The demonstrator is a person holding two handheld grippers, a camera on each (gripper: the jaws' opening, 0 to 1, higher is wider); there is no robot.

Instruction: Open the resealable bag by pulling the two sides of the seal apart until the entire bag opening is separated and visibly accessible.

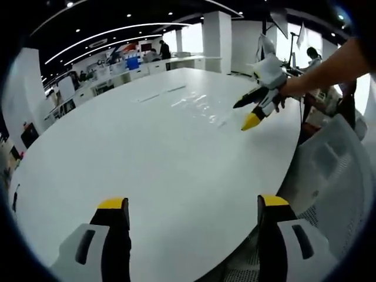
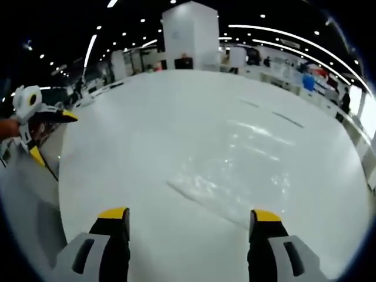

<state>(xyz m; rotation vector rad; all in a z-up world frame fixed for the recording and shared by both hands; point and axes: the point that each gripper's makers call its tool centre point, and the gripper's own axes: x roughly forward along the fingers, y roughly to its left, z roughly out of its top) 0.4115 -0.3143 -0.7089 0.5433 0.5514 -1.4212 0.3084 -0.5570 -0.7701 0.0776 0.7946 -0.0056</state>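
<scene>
A clear resealable bag [image 1: 200,104] lies flat on the big white table [image 1: 135,158], far ahead of my left gripper [image 1: 192,202], whose yellow-tipped jaws stand wide apart with nothing between them. A hand holds my right gripper [image 1: 244,113] just right of the bag, over the table's edge. In the right gripper view the bag [image 2: 232,170] glints just beyond my right gripper [image 2: 189,214], which is open and empty. The left gripper [image 2: 53,136] hangs open at the far left, off the table's edge. I cannot make out the bag's seal.
A white mesh chair [image 1: 338,170] stands at the table's right edge. Desks, white pillars [image 2: 191,35] and a few people fill the office behind. The table's rim [image 2: 61,170] curves close by on the left.
</scene>
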